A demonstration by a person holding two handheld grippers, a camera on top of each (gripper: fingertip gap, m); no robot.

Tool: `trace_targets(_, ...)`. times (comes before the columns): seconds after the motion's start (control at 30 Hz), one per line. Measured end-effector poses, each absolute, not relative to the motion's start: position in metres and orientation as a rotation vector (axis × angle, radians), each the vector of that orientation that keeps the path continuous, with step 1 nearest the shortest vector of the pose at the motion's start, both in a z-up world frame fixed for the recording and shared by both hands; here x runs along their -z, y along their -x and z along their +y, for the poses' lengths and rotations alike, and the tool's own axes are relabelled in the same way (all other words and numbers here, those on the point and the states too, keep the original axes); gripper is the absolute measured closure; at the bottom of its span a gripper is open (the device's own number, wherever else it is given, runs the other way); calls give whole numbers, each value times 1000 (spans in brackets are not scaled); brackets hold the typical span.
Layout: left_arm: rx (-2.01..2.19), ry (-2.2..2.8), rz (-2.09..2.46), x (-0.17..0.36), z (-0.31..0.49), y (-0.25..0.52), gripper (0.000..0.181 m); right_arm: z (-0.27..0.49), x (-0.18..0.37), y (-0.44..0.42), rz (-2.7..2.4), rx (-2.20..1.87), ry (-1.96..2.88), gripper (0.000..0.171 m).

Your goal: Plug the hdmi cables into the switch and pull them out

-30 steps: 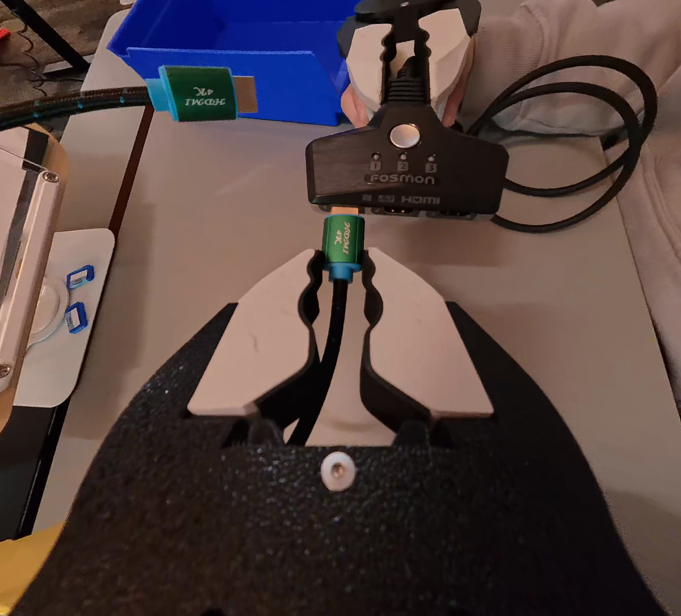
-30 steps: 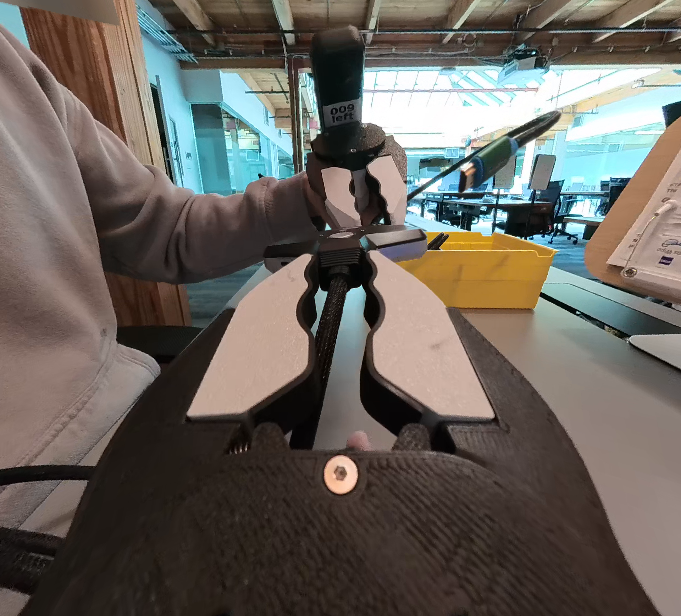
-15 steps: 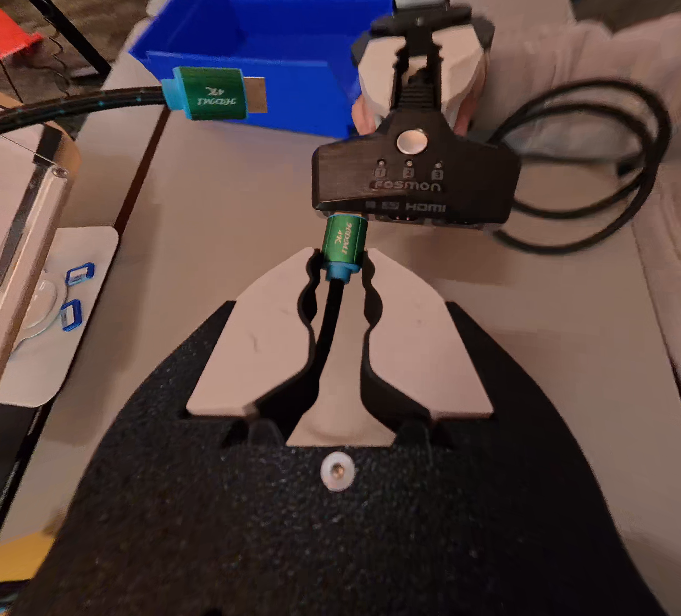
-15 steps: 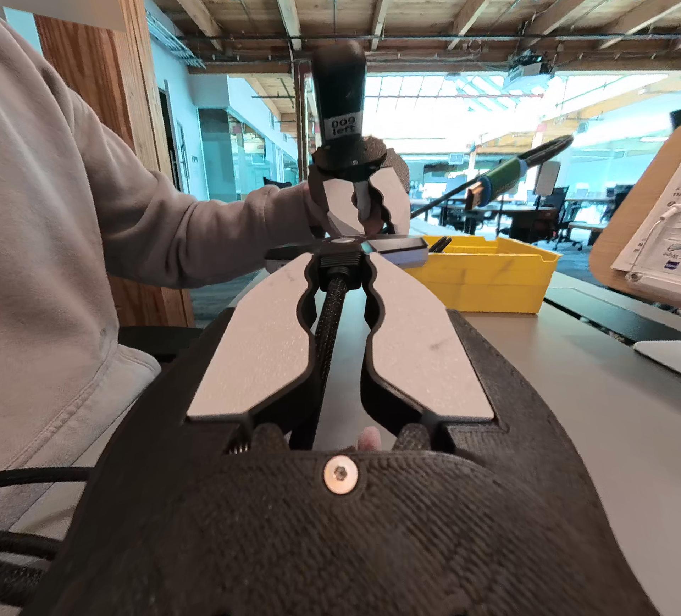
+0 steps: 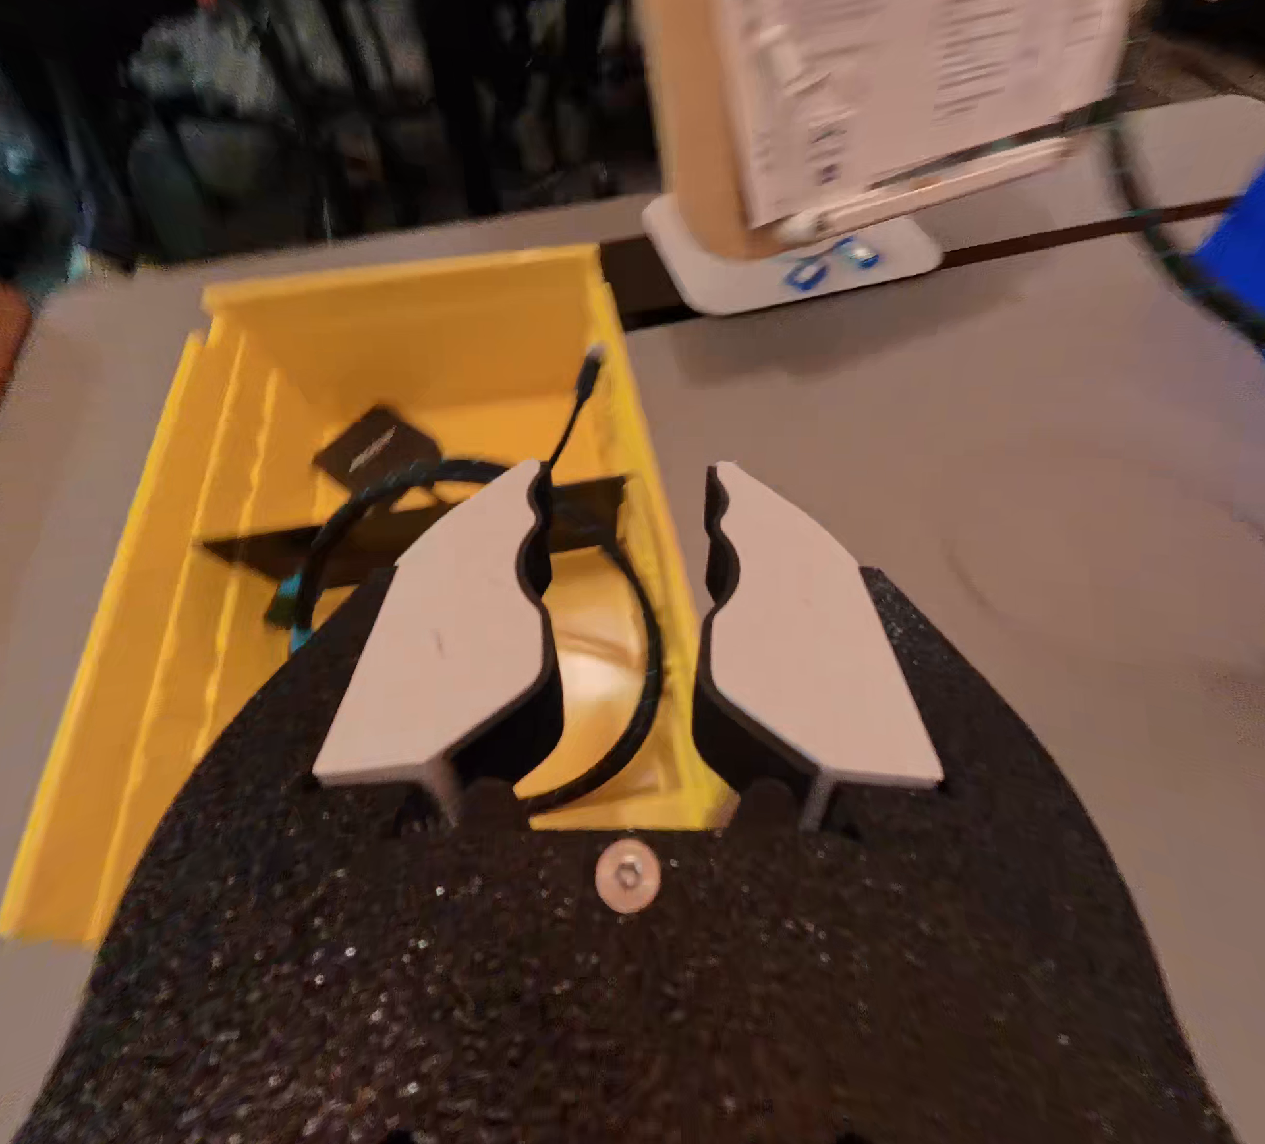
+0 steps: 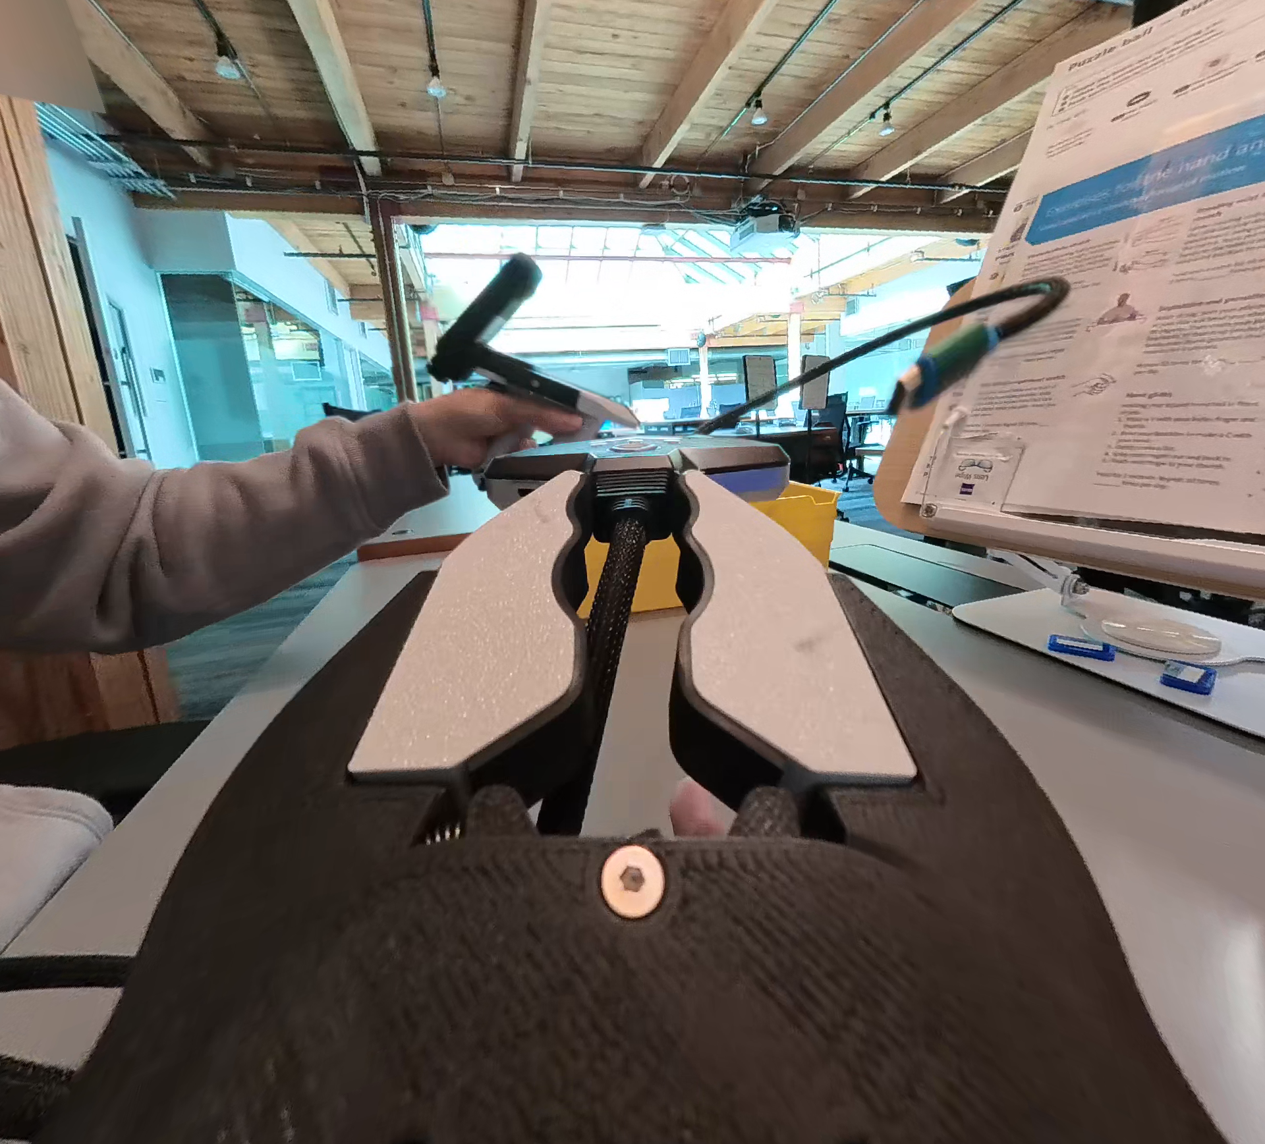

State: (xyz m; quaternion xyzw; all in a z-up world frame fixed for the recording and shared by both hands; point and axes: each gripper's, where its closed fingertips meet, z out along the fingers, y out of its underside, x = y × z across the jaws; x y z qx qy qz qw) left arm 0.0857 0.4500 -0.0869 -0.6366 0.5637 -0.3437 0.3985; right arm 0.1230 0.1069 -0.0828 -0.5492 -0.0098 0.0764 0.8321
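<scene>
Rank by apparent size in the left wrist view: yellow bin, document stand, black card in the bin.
1. yellow bin and document stand: look alike; the bin is nearer and the stand runs out of frame, so unranked.
2. black card, smallest.

A bin (image 5: 417, 317) is set on the table (image 5: 958, 461), with a coiled cable (image 5: 383, 495) and a flat device (image 5: 373, 447) lying inside it. To the bin's right, a document stand (image 5: 801, 263) is placed on the table, and two small clips (image 5: 828, 263) are laid on its base.
</scene>
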Motion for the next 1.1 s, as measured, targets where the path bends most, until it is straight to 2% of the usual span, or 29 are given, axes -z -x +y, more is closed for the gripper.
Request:
trace_targets(0.1, 980, 1792, 1336, 117, 479, -84, 148, 110, 85, -119, -40, -165, 1184, 150)
trace_targets(0.3, 1213, 1944, 1287, 146, 475, -99, 155, 113, 89, -117, -50, -177, 1205, 150)
trace_targets(0.37, 1220, 1991, 1304, 155, 473, -100, 169, 112, 89, -117, -52, -175, 1207, 150)
trace_targets(0.4, 1234, 1989, 1304, 156, 473, -99, 170, 112, 89, -117, -53, -175, 1205, 150)
trace_targets(0.57, 1201, 1902, 1268, 133, 482, -81, 172, 111, 89, -118, -51, -171, 1209, 150)
trace_targets(0.77, 1124, 1669, 1286, 56, 474, -40, 173, 108, 85, -119, -40, -190, 1180, 150)
trace_targets(0.93, 1065, 1173, 1678, 13, 392, -29, 175, 99, 75, -119, -51, -195, 1115, 150)
trace_targets(1.03, 902, 857, 1996, 37, 334, -24, 176, 86, 67, -125, -38, -168, 1058, 150)
trace_targets(1.1, 787, 668, 2176, 71, 304, -20, 176, 80, 66, -136, 9, -134, 1053, 150)
